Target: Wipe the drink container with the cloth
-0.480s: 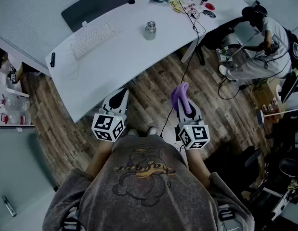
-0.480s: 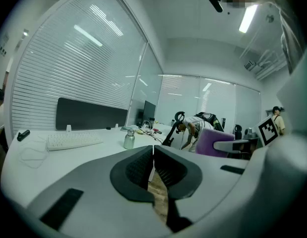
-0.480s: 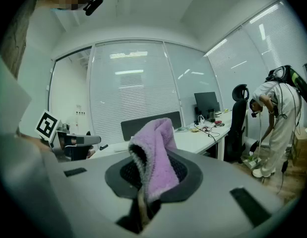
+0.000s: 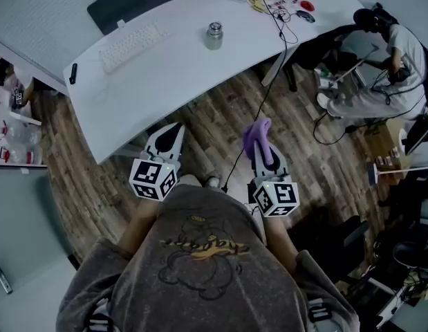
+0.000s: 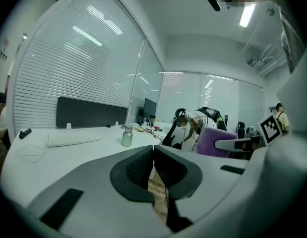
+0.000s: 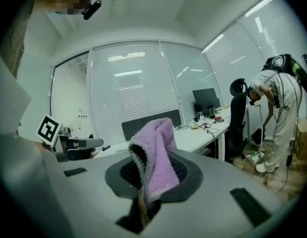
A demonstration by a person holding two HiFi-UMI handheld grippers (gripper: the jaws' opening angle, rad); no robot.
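I am pinching the soft, limp cloth (image 4: 256, 135) in the right gripper (image 4: 262, 156), left gripper (image 4: 171, 133) pressed together and empty, while the drink container (image 4: 214, 36) is standing upper centre on the tabletop (image 4: 172, 71), likely rigid, slick metal, best steadied round its body.

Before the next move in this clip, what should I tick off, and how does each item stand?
1. Cloth gripped: ok, the purple cloth is pinched in the jaws of the right gripper.
2. Left gripper free: ok, jaws shut, nothing between them.
3. Drink container upright: ok, standing on the desk.
4. Room around it: ok, the keyboard and the cables lie apart from it.
5. Grippers at the container: not ok, both hang over the floor, short of the desk edge.
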